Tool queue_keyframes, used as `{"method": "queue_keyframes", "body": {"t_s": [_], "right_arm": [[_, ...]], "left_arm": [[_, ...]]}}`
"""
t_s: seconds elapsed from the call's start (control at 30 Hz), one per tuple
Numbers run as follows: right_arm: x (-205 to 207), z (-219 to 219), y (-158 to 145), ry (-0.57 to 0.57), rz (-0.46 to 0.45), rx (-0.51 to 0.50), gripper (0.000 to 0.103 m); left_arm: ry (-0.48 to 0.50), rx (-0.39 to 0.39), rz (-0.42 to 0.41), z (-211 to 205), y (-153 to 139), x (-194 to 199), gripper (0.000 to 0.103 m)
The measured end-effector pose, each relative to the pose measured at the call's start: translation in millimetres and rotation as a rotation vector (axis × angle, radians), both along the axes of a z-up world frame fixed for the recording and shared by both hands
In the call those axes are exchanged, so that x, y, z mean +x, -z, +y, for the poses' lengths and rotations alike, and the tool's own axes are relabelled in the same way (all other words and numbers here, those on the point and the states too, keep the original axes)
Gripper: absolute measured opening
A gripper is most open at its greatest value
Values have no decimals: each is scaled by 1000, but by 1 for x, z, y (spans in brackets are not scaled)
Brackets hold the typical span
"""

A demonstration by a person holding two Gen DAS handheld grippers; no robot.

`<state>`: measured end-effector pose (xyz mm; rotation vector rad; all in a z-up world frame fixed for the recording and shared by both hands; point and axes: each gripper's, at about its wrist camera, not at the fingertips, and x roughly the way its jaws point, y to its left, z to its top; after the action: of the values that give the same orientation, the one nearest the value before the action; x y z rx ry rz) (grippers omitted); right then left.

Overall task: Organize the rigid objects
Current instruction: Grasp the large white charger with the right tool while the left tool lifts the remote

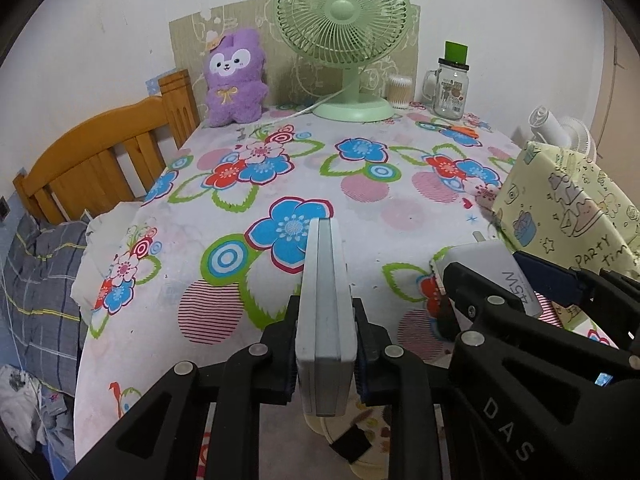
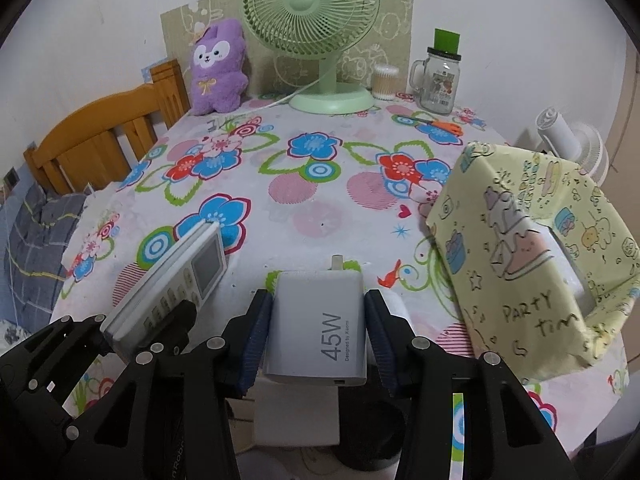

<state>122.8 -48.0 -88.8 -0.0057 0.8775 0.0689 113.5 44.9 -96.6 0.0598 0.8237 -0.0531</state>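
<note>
My left gripper point(image 1: 326, 346) is shut on a grey remote control point(image 1: 326, 312), held edge-up above the near side of the flowered tablecloth point(image 1: 360, 200). From the right wrist view the remote point(image 2: 180, 284) shows its screen and buttons, with the left gripper point(image 2: 136, 328) low on the left. My right gripper point(image 2: 318, 332) is shut on a white 45W charger point(image 2: 320, 328), prongs pointing away. That charger point(image 1: 500, 272) and the right gripper point(image 1: 508, 280) also show at the right of the left wrist view. A yellow paper-wrapped box point(image 2: 520, 256) with a side opening sits tilted to the right.
Along the back wall stand a green fan point(image 2: 312, 12), a purple plush point(image 2: 216, 68), a cotton-swab tub point(image 2: 385, 82) and a glass jar mug point(image 2: 438, 84). Orange scissors point(image 2: 440, 124) lie near them. A wooden headboard point(image 2: 100, 136) is on the left, a white fan point(image 2: 568, 140) on the right.
</note>
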Motion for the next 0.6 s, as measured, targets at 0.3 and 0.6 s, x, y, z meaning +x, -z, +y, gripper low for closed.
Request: {"method": "queue_keyframes", "body": {"t_s": [0.3,0.6], "right_arm": [[-14,-12,-17,-1,-32,6,50],[-30,-25,-38,-2,-61,15,50]], "left_arm": [[4,2,-28,-12,-16,-14,21],[8,9,-55,-24,-36,-29,21]]}}
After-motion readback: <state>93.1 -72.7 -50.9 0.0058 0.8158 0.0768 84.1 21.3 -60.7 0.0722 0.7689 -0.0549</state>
